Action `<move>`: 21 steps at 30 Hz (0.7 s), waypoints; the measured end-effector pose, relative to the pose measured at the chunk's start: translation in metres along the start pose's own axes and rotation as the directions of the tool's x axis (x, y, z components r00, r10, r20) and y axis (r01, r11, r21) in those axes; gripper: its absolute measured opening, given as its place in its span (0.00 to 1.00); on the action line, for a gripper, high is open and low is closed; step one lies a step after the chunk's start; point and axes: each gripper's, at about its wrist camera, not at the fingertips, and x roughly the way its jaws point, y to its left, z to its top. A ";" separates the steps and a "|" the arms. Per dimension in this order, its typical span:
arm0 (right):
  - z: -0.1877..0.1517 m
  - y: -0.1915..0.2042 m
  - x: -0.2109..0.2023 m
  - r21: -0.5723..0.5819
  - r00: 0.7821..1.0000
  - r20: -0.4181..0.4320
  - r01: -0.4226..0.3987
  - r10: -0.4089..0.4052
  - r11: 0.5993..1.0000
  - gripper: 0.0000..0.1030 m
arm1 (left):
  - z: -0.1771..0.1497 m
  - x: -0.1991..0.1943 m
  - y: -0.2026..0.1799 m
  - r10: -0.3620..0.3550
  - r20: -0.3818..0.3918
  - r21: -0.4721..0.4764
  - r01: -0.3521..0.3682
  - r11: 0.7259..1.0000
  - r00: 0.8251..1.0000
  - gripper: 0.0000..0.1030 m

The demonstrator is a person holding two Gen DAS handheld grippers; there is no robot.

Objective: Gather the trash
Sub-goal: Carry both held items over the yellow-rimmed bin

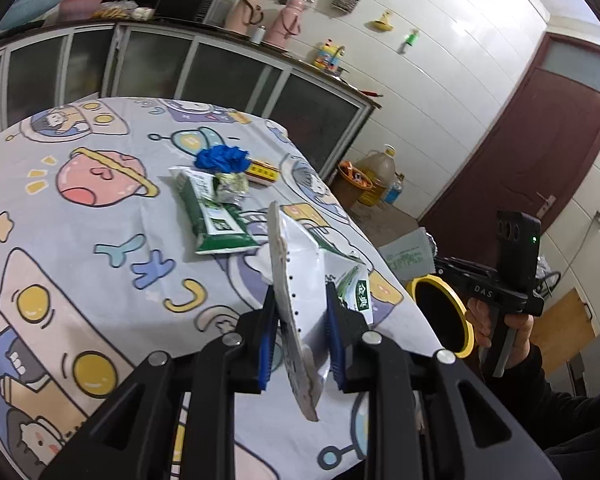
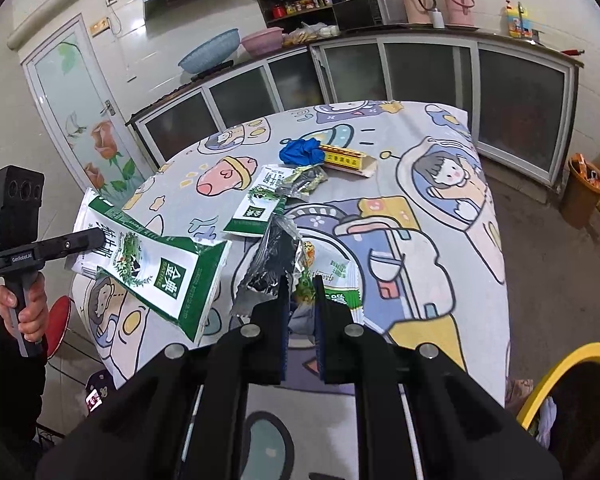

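Note:
My left gripper (image 1: 300,300) is shut on a flattened green-and-white milk carton (image 1: 296,264), seen edge-on between the blue pads. In the right wrist view the same carton (image 2: 156,264) hangs over the table's left edge from the left gripper (image 2: 94,240). My right gripper (image 2: 301,292) is shut on a crumpled black and silver foil wrapper (image 2: 276,256), with a green-and-white scrap beside it. A second flattened carton (image 1: 212,208) (image 2: 256,200), a small crumpled wrapper (image 1: 232,184), a blue glove (image 1: 222,158) (image 2: 302,152) and a yellow box (image 1: 262,172) (image 2: 350,162) lie on the table.
A yellow-rimmed bin (image 2: 572,360) (image 1: 466,320) stands off the table's near right corner. The table wears a cartoon-print cloth (image 2: 440,208). An orange bin (image 2: 584,188) and oil jugs sit on the floor by the counter. A red stool (image 2: 62,320) stands at the left.

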 end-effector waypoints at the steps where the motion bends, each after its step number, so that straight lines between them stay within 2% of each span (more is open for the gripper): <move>1: -0.002 -0.003 -0.003 0.004 1.000 0.003 0.006 -0.006 1.000 0.10 | 0.000 0.004 -0.006 -0.006 -0.006 0.011 0.006 1.000 1.000 0.20; 12: -0.017 -0.038 -0.037 0.061 0.997 0.041 0.055 -0.058 0.997 0.10 | 0.008 0.036 -0.057 -0.057 -0.043 0.091 0.061 0.994 0.997 0.20; 21: -0.035 -0.074 -0.072 0.125 0.989 0.077 0.113 -0.123 0.986 0.10 | 0.015 0.072 -0.108 -0.115 -0.088 0.166 0.128 0.978 0.989 0.20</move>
